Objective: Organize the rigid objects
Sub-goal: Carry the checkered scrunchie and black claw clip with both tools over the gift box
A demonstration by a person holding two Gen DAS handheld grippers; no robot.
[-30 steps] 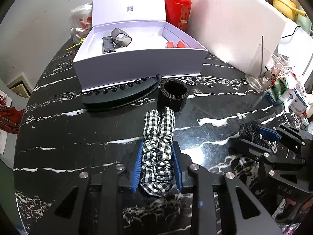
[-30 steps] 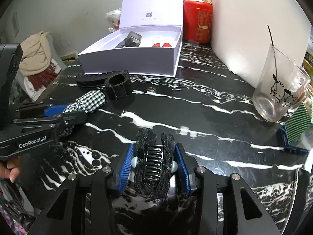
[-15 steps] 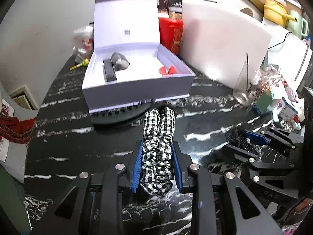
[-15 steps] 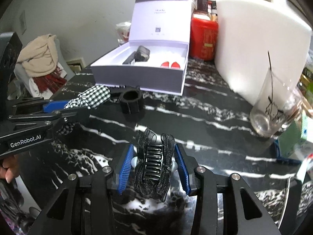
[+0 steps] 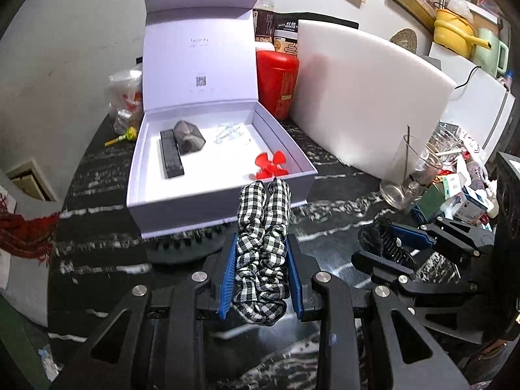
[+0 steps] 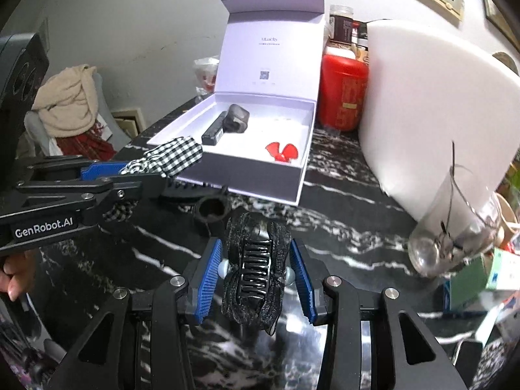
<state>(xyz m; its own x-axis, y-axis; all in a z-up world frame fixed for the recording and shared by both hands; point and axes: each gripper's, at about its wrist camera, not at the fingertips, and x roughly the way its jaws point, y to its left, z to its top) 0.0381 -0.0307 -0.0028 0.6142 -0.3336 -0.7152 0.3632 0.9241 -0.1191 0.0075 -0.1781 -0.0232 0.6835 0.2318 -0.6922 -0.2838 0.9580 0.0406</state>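
Observation:
My left gripper (image 5: 262, 253) is shut on a black-and-white checked scrunchie (image 5: 263, 237) and holds it above the table, its tip at the front wall of the open white box (image 5: 208, 214). My right gripper (image 6: 256, 266) is shut on a black hair claw clip (image 6: 256, 266), lifted over the marble table. The box (image 6: 260, 175) holds a black bar (image 5: 171, 153), a grey case (image 5: 189, 136), a clear clip (image 5: 231, 129) and a red clip (image 5: 271, 168). A black banana clip (image 5: 191, 243) and a black cuff (image 6: 210, 212) lie in front of the box.
A red canister (image 5: 276, 84) and a white board (image 5: 367, 97) stand behind the box. A glass (image 6: 455, 227) with a stick stands at the right, next to small cartons (image 5: 468, 201). A plastic bag (image 5: 125, 97) lies left of the box.
Both grippers have risen from the table with their loads and moved toward the box. The scrunchie's tip now reaches the box's front wall.

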